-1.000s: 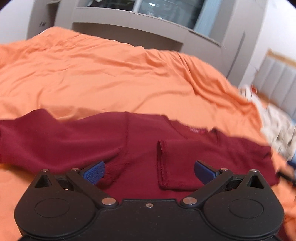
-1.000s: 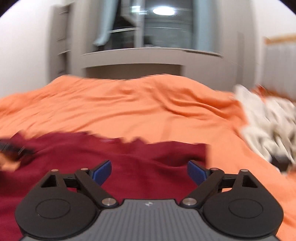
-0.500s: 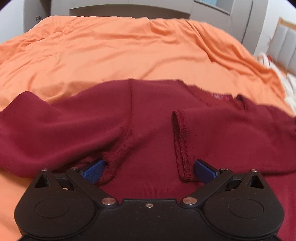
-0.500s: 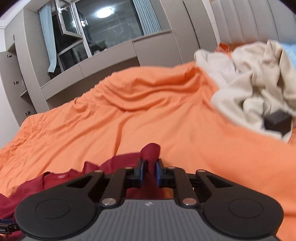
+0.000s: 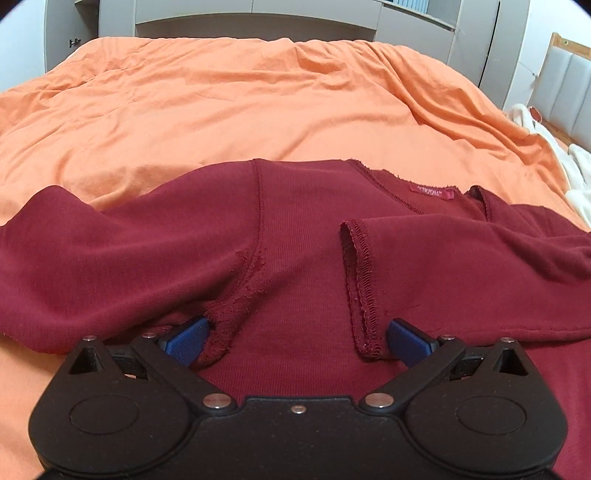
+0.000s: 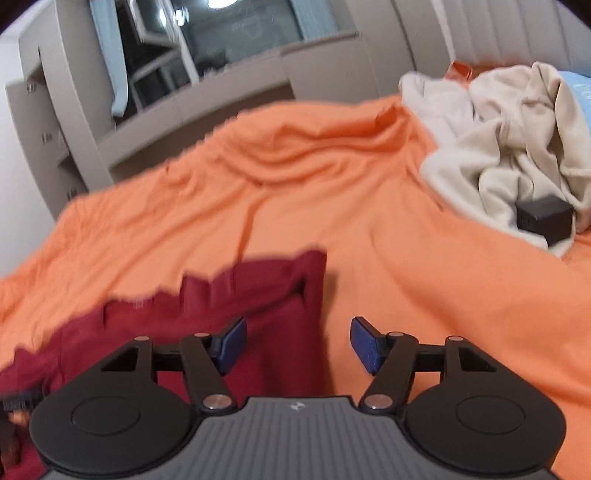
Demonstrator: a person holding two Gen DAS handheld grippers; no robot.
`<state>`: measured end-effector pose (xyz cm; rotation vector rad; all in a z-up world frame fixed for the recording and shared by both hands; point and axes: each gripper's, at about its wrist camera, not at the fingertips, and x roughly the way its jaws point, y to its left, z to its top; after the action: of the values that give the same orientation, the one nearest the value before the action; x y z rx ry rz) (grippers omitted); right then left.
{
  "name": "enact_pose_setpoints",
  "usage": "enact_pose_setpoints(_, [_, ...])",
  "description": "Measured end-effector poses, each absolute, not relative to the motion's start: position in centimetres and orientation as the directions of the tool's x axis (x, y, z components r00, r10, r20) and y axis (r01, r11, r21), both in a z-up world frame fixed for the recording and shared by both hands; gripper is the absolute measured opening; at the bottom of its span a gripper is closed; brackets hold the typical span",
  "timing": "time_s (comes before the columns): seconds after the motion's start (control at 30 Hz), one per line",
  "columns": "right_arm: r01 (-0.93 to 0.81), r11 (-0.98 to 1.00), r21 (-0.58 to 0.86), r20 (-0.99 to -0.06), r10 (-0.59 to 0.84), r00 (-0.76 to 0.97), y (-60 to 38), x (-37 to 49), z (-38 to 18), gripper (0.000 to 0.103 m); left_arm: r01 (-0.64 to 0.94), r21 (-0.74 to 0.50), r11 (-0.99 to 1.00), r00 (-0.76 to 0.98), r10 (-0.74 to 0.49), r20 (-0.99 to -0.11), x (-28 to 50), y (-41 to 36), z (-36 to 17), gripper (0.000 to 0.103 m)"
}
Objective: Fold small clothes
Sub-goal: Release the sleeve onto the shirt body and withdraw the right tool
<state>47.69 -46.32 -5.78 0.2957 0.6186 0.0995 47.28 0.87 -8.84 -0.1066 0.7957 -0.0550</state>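
A dark red long-sleeved shirt (image 5: 303, 236) lies flat on the orange bedspread (image 5: 221, 92), neck label at the far side. Its right sleeve is folded across the chest, the cuff (image 5: 360, 280) near my left gripper. My left gripper (image 5: 297, 338) is open and low over the shirt body, one pad by the left armpit seam (image 5: 236, 306), the other by the cuff. In the right wrist view my right gripper (image 6: 298, 343) is open and empty over the shirt's right edge (image 6: 280, 295). That view is motion-blurred.
A pile of beige and cream clothes (image 6: 509, 147) lies on the bed at the right, with a small black box (image 6: 543, 219) at its edge. Grey cabinets (image 5: 258, 14) and a window (image 6: 236, 33) stand beyond the bed. A padded headboard (image 5: 565, 81) is at the far right.
My right gripper, shut on red fabric half a second ago, has opened and let it go. My left gripper has moved lower and closer over the shirt, still open.
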Motion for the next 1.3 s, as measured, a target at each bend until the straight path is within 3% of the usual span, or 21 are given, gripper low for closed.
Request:
enact_pose_setpoints(0.03, [-0.008, 0.958, 0.287, -0.584, 0.182, 0.791, -45.9, 47.6, -6.0, 0.064, 0.009, -0.117, 0.993, 0.699, -0.09, -0.71, 47.3, 0.9, -8.8, 0.103])
enact_pose_setpoints(0.1, [-0.008, 0.964, 0.264, -0.62, 0.176, 0.764, -45.2, 47.2, -6.9, 0.046, 0.01, -0.11, 0.994, 0.697, -0.086, -0.712, 47.3, 0.8, -8.9, 0.103])
enact_pose_setpoints(0.13, [0.002, 0.966, 0.259, -0.634, 0.169, 0.755, -45.0, 47.1, -7.4, 0.017, 0.011, -0.104, 0.995, 0.694, -0.082, -0.715, 47.3, 0.7, -8.9, 0.103])
enact_pose_setpoints(0.17, [0.01, 0.962, 0.274, -0.641, 0.175, 0.747, -44.9, 47.0, -7.7, 0.01, 0.012, -0.098, 0.995, 0.692, -0.08, -0.717, 47.3, 0.7, -8.9, 0.103])
enact_pose_setpoints(0.33, [0.028, 0.957, 0.287, -0.653, 0.174, 0.737, -44.3, 44.8, -6.6, 0.007, 0.012, -0.1, 0.995, 0.693, -0.081, -0.717, 47.3, 0.7, -8.8, 0.103])
enact_pose_setpoints(0.4, [0.026, 0.958, 0.284, -0.657, 0.175, 0.734, -44.6, 44.4, -7.0, 0.009, 0.013, -0.1, 0.995, 0.692, -0.081, -0.718, 47.4, 0.6, -8.8, 0.103])
enact_pose_setpoints(0.5, [0.035, 0.949, 0.315, -0.643, 0.186, 0.743, -45.4, 44.4, -6.9, 0.025, 0.013, -0.101, 0.995, 0.693, -0.081, -0.717, 47.4, 0.6, -8.8, 0.103])
enact_pose_setpoints(0.53, [0.031, 0.946, 0.323, -0.624, 0.188, 0.758, -45.6, 44.3, -6.5, 0.031, 0.012, -0.103, 0.995, 0.693, -0.083, -0.717, 47.4, 0.6, -8.8, 0.103])
enact_pose_setpoints(0.57, [0.022, 0.944, 0.33, -0.599, 0.191, 0.777, -45.7, 44.1, -6.1, 0.045, 0.012, -0.103, 0.995, 0.692, -0.083, -0.717, 47.4, 0.6, -8.8, 0.103])
enact_pose_setpoints(0.63, [0.037, 0.94, 0.338, -0.536, 0.161, 0.829, -45.8, 44.0, -5.4, 0.059, 0.013, -0.1, 0.995, 0.692, -0.081, -0.717, 47.4, 0.6, -8.8, 0.103])
enact_pose_setpoints(0.8, [0.118, 0.95, 0.288, -0.433, 0.019, 0.901, -45.5, 46.3, -5.8, 0.058, 0.014, -0.093, 0.996, 0.694, -0.077, -0.715, 47.4, 0.5, -8.9, 0.103])
enact_pose_setpoints(0.87, [0.153, 0.96, 0.232, -0.445, -0.035, 0.895, -45.5, 47.3, -6.7, 0.068, 0.014, -0.093, 0.996, 0.694, -0.077, -0.715, 47.4, 0.5, -8.9, 0.103])
enact_pose_setpoints(0.97, [0.206, 0.97, 0.131, -0.482, -0.119, 0.868, -45.7, 48.0, -8.2, 0.074, 0.015, -0.093, 0.996, 0.692, -0.077, -0.717, 47.4, 0.5, -9.0, 0.103])
enact_pose_setpoints(1.13, [0.243, 0.958, 0.151, -0.459, -0.15, 0.876, -46.1, 46.8, -7.0, 0.086, 0.015, -0.092, 0.996, 0.691, -0.077, -0.718, 47.4, 0.4, -9.0, 0.103])
enact_pose_setpoints(1.23, [0.202, 0.962, 0.185, -0.442, -0.102, 0.891, -45.2, 44.6, -5.6, 0.1, 0.014, -0.083, 0.996, 0.683, -0.071, -0.727, 47.2, 0.4, -8.6, 0.102])
enact_pose_setpoints(1.3, [0.15, 0.969, 0.196, -0.414, -0.057, 0.908, -44.2, 43.0, -4.6, 0.103, -0.007, -0.065, 0.998, 0.681, -0.043, -0.731, 46.6, 0.4, -7.8, 0.102])
